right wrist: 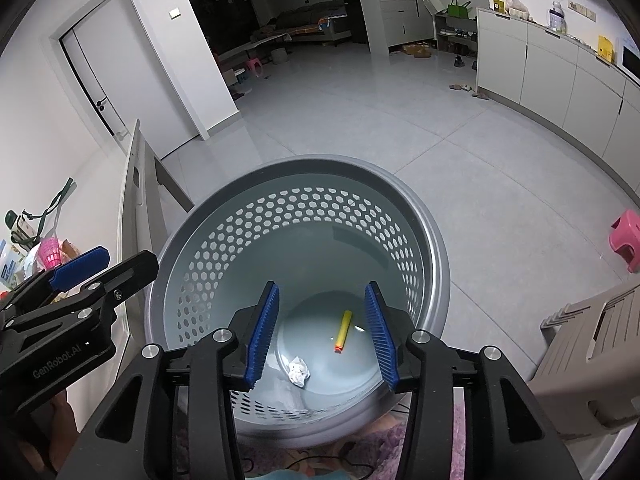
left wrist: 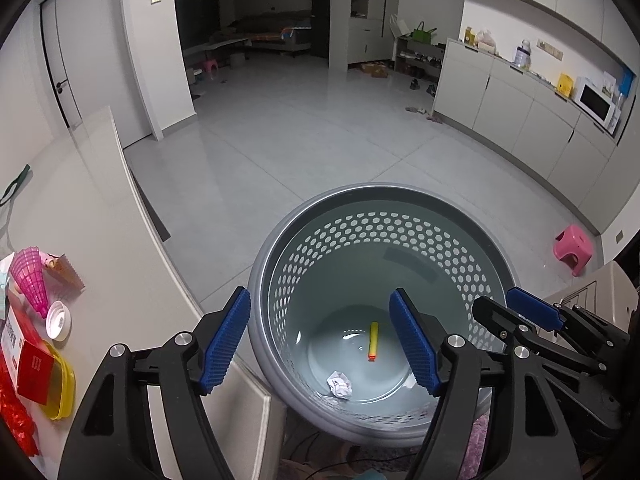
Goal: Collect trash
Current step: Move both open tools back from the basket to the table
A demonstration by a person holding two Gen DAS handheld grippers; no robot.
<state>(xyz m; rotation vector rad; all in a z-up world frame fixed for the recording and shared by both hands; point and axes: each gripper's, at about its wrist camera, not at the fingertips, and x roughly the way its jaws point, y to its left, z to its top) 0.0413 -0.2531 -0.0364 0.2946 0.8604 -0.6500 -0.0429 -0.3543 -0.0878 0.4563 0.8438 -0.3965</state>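
Note:
A grey perforated waste basket point(left wrist: 256, 276) point(right wrist: 434, 240) stands on the floor below both grippers. On its bottom lie a yellow foam dart with an orange tip point(left wrist: 373, 341) point(right wrist: 343, 331) and a crumpled white paper ball point(left wrist: 339, 385) point(right wrist: 298, 371). My left gripper point(left wrist: 320, 344) is open and empty over the basket's left rim. My right gripper point(right wrist: 322, 334) is open and empty above the basket's inside. The right gripper also shows in the left wrist view point(left wrist: 516, 312), and the left gripper in the right wrist view point(right wrist: 92, 272).
A white table point(left wrist: 100, 216) at the left carries a pink plastic cup point(left wrist: 30, 280), a white lid point(left wrist: 59, 320), a yellow container point(left wrist: 60, 384) and red packaging point(left wrist: 32, 372). A beige plastic stool point(right wrist: 592, 352) stands right of the basket. A pink stool point(left wrist: 573, 248) stands on the tiled floor.

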